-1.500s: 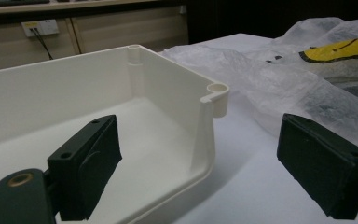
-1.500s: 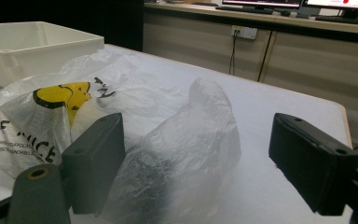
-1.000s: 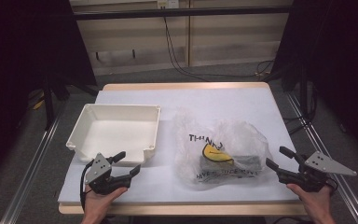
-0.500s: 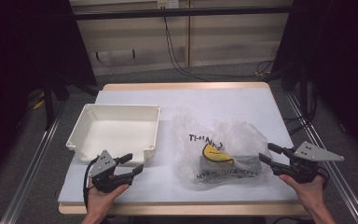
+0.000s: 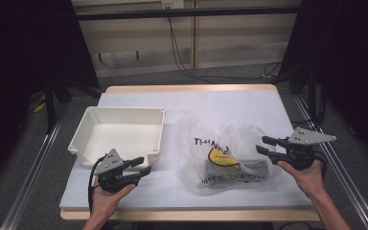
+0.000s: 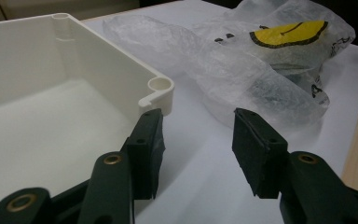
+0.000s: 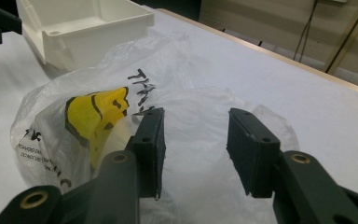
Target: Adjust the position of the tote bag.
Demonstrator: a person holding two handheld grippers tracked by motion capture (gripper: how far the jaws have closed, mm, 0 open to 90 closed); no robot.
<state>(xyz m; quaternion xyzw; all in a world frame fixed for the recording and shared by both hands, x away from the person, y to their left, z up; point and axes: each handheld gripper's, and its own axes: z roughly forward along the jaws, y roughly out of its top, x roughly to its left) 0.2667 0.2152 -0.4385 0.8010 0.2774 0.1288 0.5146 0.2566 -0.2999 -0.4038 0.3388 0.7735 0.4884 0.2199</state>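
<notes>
- The right tool (image 5: 264,145), jaws narrowing with nothing between them, nears the plastic bag (image 5: 225,155) lying mid-table, right of the white tray (image 5: 90,128); thin film could slip or tear.
- The left tool (image 5: 143,166), also narrowing and empty, sits beside the tray's near corner and risks knocking it.

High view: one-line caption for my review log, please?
Two hand-held grippers, left and right, flank a crinkled clear plastic bag beside a white rectangular plastic tray.

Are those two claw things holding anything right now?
No. The left gripper and right gripper have just been closing, but with nothing between their jaws; the right one is beside the plastic bag.
</notes>
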